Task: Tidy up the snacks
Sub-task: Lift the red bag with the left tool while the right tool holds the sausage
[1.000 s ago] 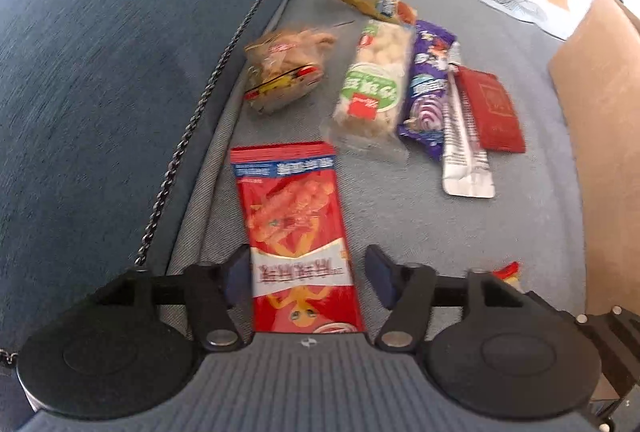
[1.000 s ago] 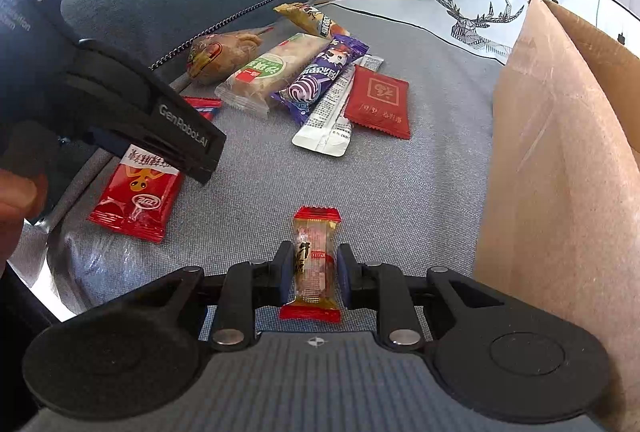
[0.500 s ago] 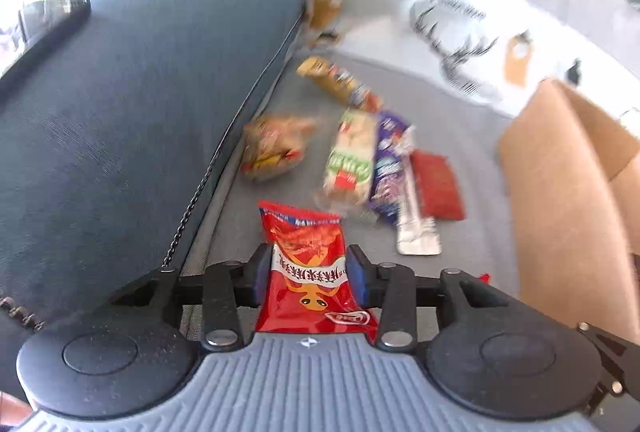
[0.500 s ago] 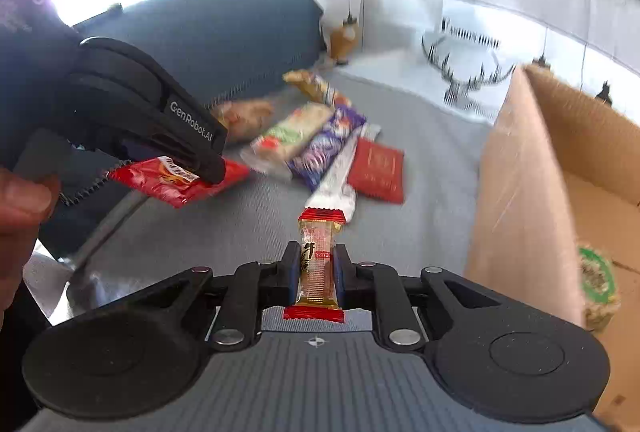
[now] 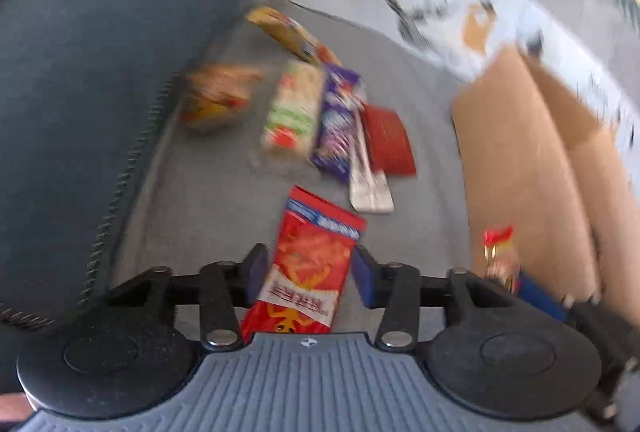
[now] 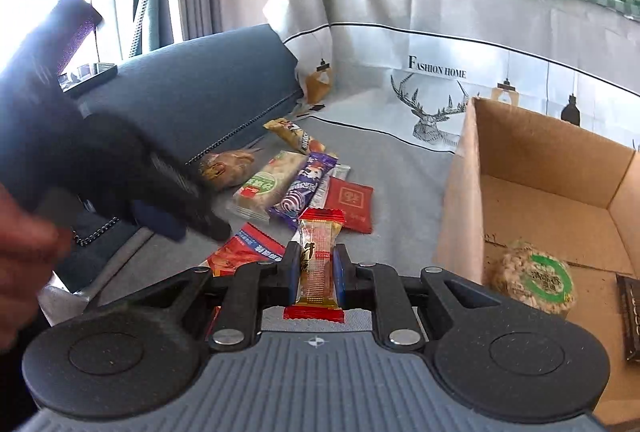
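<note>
A red snack packet [image 5: 312, 272] sits tilted between the jaws of my left gripper [image 5: 308, 268], which are opening; a gap shows at each pad, so nothing presses on it. From the right wrist view the packet [image 6: 248, 252] shows low under the left gripper [image 6: 180, 220]. My right gripper [image 6: 318, 264] is shut on a small candy bar [image 6: 318, 256] with red ends, held above the grey seat beside the open cardboard box [image 6: 552, 159]. The same bar [image 5: 498, 252] shows at the right of the left wrist view.
Several snacks lie in a row on the seat: a yellow packet [image 6: 296, 135], a brown bag [image 6: 228, 167], a green-label pack [image 6: 268, 183], a purple bar [image 6: 304, 183], a red sachet [image 6: 352, 199]. A round rice cake [image 6: 532, 280] lies in the box. The blue backrest [image 6: 192, 79] rises at left.
The left gripper closed on the red packet and lifted it, then opened again; the packet now sits loose and tilted. The right gripper rose with the candy bar, and the box's inside came into view.
</note>
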A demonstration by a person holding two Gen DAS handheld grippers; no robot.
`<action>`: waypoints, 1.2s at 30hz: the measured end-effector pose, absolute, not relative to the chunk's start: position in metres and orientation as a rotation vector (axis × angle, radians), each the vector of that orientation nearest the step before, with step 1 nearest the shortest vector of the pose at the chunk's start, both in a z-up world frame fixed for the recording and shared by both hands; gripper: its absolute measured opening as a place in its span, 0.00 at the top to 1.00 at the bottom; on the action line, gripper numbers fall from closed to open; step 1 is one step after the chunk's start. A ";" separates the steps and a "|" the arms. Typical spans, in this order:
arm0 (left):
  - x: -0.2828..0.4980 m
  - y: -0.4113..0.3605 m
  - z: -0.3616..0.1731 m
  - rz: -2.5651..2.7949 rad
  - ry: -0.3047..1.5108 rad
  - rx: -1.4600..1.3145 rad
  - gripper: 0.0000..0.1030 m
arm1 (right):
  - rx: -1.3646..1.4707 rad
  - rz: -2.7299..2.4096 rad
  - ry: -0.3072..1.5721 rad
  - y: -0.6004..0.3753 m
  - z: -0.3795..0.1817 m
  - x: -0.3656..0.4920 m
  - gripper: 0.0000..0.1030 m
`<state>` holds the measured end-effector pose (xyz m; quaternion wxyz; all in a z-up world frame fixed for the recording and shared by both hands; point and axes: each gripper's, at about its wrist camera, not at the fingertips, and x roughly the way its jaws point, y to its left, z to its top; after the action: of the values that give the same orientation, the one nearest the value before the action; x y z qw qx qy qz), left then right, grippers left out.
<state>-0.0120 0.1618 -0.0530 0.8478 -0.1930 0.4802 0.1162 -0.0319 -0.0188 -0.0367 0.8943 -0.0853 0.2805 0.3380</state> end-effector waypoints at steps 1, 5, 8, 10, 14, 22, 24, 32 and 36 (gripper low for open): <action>-0.006 0.155 -0.058 0.241 1.026 -0.353 0.27 | -0.176 0.697 0.586 -0.019 -0.037 -0.031 0.83; 0.009 0.131 -0.076 0.274 1.092 -0.139 0.21 | -0.189 0.690 0.588 -0.016 -0.041 -0.032 0.83; 0.013 0.124 -0.090 0.251 1.150 -0.102 0.27 | -0.210 0.691 0.585 -0.015 -0.043 -0.032 0.83; 0.012 0.123 -0.091 0.236 1.130 -0.086 0.41 | -0.224 0.692 0.580 -0.014 -0.044 -0.033 0.83; 0.010 0.122 -0.088 0.228 1.105 -0.076 0.52 | -0.223 0.691 0.577 -0.012 -0.045 -0.032 0.83; -0.013 0.151 -0.054 0.308 0.936 -0.267 0.54 | -0.204 0.682 0.557 -0.013 -0.043 -0.033 0.83; -0.020 0.155 -0.045 0.333 0.893 -0.285 0.54 | -0.195 0.679 0.552 -0.015 -0.041 -0.033 0.83; -0.031 0.158 -0.012 0.353 0.749 -0.319 0.54 | -0.168 0.682 0.500 -0.025 -0.022 -0.035 0.83; -0.033 0.154 -0.001 0.345 0.691 -0.325 0.54 | -0.132 0.675 0.464 -0.037 -0.004 -0.032 0.83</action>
<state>-0.0330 0.1544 -0.0011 0.9135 -0.1580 0.3353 0.1675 -0.0318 -0.0370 -0.0036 0.9151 -0.0639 0.2256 0.3280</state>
